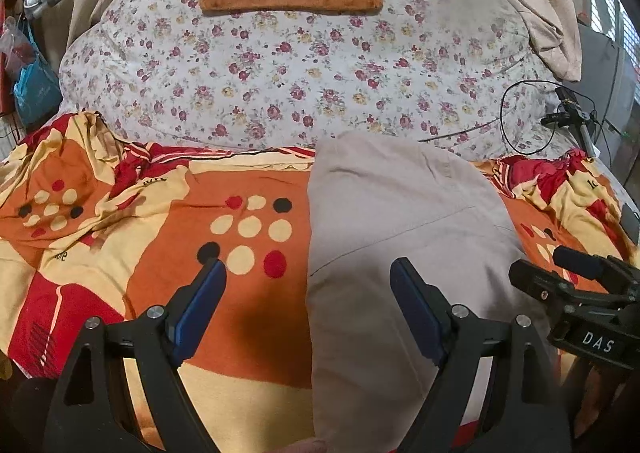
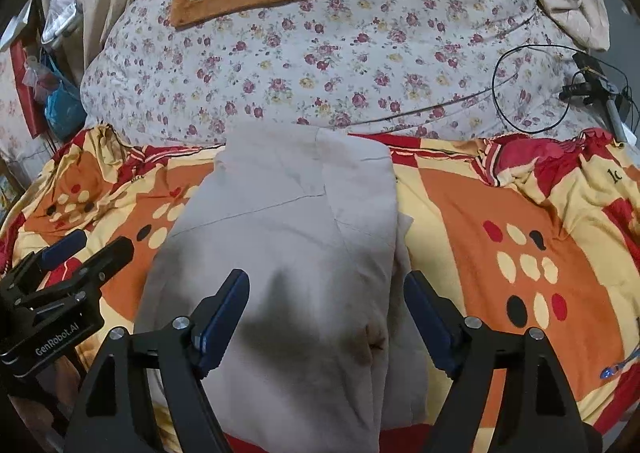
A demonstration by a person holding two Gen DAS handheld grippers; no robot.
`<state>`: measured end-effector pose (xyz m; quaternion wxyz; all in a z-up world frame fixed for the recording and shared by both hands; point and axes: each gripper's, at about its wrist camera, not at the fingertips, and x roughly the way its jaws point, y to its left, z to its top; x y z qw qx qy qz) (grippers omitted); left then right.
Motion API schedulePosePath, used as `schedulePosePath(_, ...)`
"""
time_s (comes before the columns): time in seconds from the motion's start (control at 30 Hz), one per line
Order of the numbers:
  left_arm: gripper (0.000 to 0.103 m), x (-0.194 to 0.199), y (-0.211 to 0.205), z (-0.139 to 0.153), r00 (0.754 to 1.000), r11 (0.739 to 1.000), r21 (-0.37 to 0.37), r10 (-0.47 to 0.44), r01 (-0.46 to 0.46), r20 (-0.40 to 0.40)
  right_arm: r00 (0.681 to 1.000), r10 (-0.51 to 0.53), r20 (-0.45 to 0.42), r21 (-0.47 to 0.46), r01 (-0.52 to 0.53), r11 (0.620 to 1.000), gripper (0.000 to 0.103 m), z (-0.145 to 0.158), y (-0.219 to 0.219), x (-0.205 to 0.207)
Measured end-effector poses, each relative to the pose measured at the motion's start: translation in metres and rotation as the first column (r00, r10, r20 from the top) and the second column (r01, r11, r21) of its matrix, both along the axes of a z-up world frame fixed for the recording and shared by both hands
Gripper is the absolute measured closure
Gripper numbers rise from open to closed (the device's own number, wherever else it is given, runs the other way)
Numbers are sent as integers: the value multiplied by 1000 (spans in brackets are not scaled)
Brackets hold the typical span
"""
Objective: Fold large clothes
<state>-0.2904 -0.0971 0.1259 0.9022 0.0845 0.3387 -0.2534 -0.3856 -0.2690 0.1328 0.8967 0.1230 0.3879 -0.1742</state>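
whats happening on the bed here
A person is folding a beige garment on a bed with an orange, red and yellow patterned sheet, using two handheld grippers. The garment lies folded into a long narrow shape. The left gripper and right gripper both hover open above it, gripping nothing.

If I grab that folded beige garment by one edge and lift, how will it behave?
The beige garment looks soft and creased, so it would probably droop and start unfolding. Its layers lie loosely stacked, so a one-edge lift may spill the lower ones. On the patterned bedsheet it would likely bunch rather than slide if pushed.
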Motion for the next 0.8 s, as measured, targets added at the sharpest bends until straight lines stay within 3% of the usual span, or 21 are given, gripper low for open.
schedulePosePath(0.8, 19, -2, -3, -7, 1000, 1000, 9, 12, -12, -9, 1000, -4, -17, -6, 4, 1000, 22, -8, 5, 3)
